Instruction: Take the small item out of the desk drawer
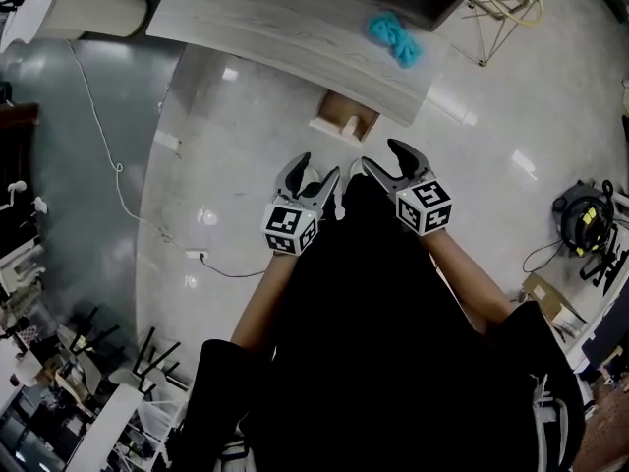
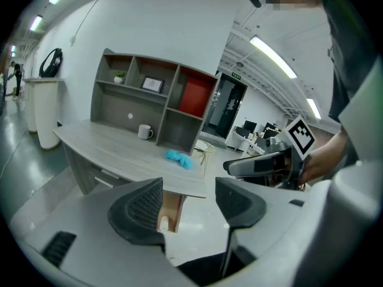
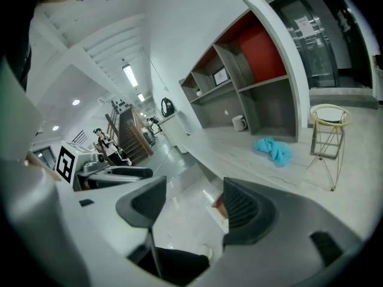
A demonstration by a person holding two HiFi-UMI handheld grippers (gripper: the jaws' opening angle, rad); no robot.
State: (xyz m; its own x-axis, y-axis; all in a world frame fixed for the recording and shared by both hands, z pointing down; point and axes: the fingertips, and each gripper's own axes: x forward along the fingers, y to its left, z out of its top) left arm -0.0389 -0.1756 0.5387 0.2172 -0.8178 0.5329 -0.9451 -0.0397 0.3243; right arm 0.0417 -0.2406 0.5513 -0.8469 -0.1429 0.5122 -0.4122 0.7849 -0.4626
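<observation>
**Drawer open, both hand-held grippers empty**

The drawer (image 1: 346,116) sticks out from under the near edge of the bench (image 1: 275,18), in the upper middle of the head view. It is brown wood inside with a white front. A small pale thing (image 1: 348,126) sits in it, too small to tell what it is. In the left gripper view it shows as a light spot low in the drawer.

On top of the bench, up and to the right of the drawer, lies a crumpled blue cloth (image 1: 395,37). The bench top is long, curved and pale grey with a wood grain. At its back stands a grey shelf unit (image 2: 149,100) with one red part, and a white mug (image 2: 145,131) stands beside it.

The floor (image 1: 226,165) is shiny and light grey. A thin white cable (image 1: 108,155) runs over it at the left. A gold wire stand (image 3: 328,137) stands past the end of the bench.

The left hand-held gripper (image 1: 316,170) and the right hand-held gripper (image 1: 381,157) are side by side in the middle of the head view, below the drawer and well apart from it. Each has its jaws spread wide, with nothing between them. Below them is the person's black clothing (image 1: 393,342).
</observation>
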